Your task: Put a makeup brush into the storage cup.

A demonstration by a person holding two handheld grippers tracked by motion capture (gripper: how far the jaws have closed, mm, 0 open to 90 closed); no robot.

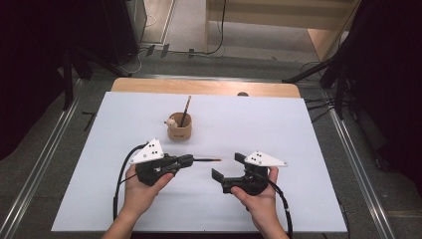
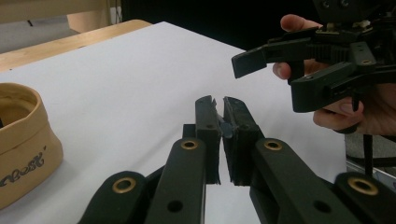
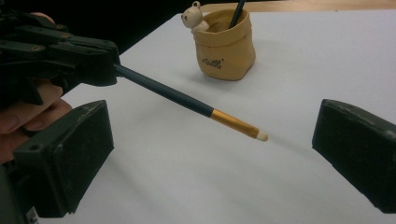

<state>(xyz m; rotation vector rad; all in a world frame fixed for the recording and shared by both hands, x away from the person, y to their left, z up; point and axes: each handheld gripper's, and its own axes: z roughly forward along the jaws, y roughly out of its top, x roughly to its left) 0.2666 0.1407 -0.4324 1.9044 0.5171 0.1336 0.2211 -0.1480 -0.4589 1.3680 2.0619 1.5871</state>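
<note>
A person's two hands each hold a black two-jaw gripper over a white table (image 1: 298, 209). The left gripper (image 1: 186, 160) sits left of the table's middle, toward the near edge, and its jaws are pinched on the dark handle of a brush (image 3: 187, 100). The brush sticks out level from the jaws, pointing toward the right gripper, and ends in a gold band and a pale tip. In the left gripper view the two jaws stand almost together with a thin bit of the handle caught between them.

The right gripper (image 1: 228, 167) is right of the table's middle, also toward the near edge. Its jaws are spread wide and hold nothing. In the right gripper view the brush tip hangs in the gap between the two jaws, touching neither.

A small tan pot (image 1: 179, 128) stands near the middle of the table, toward the far edge from the grippers and well apart from them. A little bear figure (image 3: 194, 16) sits on its rim, and a second brush (image 1: 186, 111) stands tilted inside it.
</note>
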